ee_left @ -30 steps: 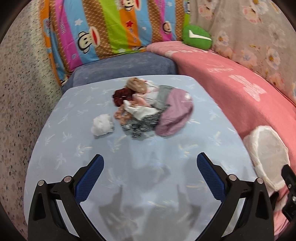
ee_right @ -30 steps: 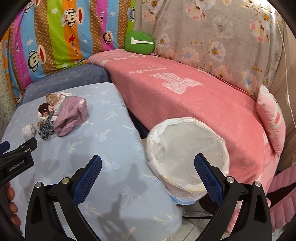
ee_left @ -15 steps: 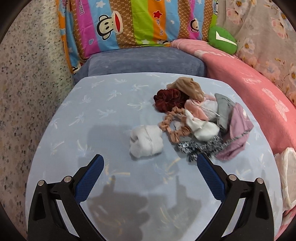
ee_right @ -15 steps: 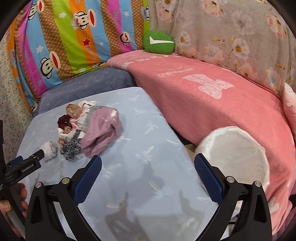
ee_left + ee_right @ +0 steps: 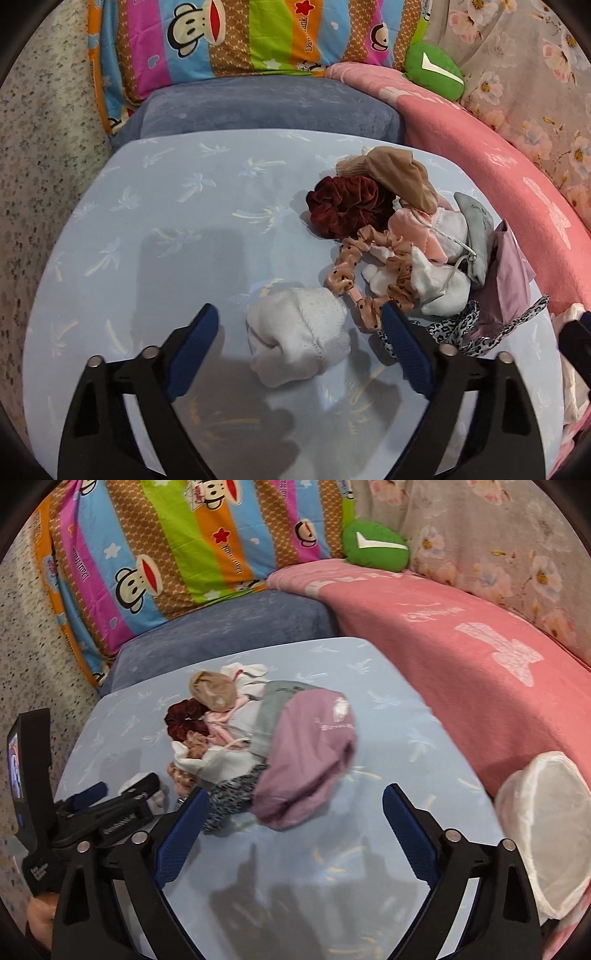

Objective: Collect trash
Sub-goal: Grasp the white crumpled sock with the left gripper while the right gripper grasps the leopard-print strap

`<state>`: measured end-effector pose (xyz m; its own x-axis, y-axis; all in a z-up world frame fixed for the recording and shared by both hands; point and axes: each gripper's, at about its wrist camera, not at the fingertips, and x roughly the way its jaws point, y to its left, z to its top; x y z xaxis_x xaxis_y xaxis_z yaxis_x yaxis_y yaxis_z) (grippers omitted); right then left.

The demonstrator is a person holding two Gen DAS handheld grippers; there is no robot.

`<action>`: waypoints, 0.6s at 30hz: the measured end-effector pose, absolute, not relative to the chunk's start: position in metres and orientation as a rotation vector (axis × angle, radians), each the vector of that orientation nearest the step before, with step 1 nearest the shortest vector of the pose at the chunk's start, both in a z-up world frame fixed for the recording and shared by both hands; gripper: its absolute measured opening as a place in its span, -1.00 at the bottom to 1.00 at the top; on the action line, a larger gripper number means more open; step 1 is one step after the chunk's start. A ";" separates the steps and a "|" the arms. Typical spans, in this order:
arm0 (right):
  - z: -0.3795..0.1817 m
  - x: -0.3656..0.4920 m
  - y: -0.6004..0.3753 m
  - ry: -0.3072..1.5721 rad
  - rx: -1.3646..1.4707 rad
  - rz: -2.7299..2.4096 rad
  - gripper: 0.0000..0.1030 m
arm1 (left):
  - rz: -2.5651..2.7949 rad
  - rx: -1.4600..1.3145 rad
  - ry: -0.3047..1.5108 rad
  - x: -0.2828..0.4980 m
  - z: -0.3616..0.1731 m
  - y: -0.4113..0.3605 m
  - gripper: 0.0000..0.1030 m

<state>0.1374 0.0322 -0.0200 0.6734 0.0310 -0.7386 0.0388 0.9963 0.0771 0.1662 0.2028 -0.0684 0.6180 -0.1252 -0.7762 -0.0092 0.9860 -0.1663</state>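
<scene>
Looking from the biggest thing down, I see the pink blanket (image 5: 461, 635) that covers the sofa along the right edge of the table (image 5: 155, 236). The table has a light blue cloth with a pale palm pattern. Behind its far edge there is a blue-grey cushion (image 5: 258, 107), and above it a striped sheet with monkey faces (image 5: 177, 542). A small green pillow (image 5: 375, 544) lies on the far end of the blanket.

Beside the near right corner of the table stands the trash bin (image 5: 546, 830), lined with a white bag. It is open at the top.

A pile of soft things lies on the table toward its right edge. The largest piece is a mauve cloth (image 5: 310, 764) on the right side of the pile. A grey cloth (image 5: 476, 225) touches it. On the left side of the pile I see a dark red velvet scrunchie (image 5: 343, 210), a beige stocking (image 5: 399, 177) behind it, and a peach dotted scrunchie (image 5: 354, 273) in front.

The white wad (image 5: 299, 343) lies just beside the pile, nearer to me, touching the peach scrunchie. My left gripper (image 5: 299, 350) is spread wide with the wad between its two blue pads, and I cannot tell if a pad touches it. My right gripper (image 5: 291, 834) is also spread wide, over the near part of the table, and it pinches nothing.
</scene>
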 end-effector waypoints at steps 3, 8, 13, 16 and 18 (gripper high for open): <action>-0.028 0.148 0.045 0.855 0.094 0.021 0.51 | -0.099 -0.195 0.930 0.167 -0.074 0.206 0.21; -0.049 0.162 0.061 0.920 0.114 0.075 -0.26 | -0.127 -0.217 0.932 0.161 -0.077 0.213 -0.11; -0.059 0.160 0.067 0.943 0.137 0.113 -0.94 | -0.134 -0.210 0.929 0.155 -0.071 0.210 -0.28; -0.053 0.152 0.067 0.914 0.131 0.116 -0.95 | -0.135 -0.201 0.924 0.150 -0.066 0.204 -0.29; -0.046 0.144 0.065 0.890 0.125 0.112 -0.95 | -0.141 -0.202 0.922 0.145 -0.062 0.200 -0.29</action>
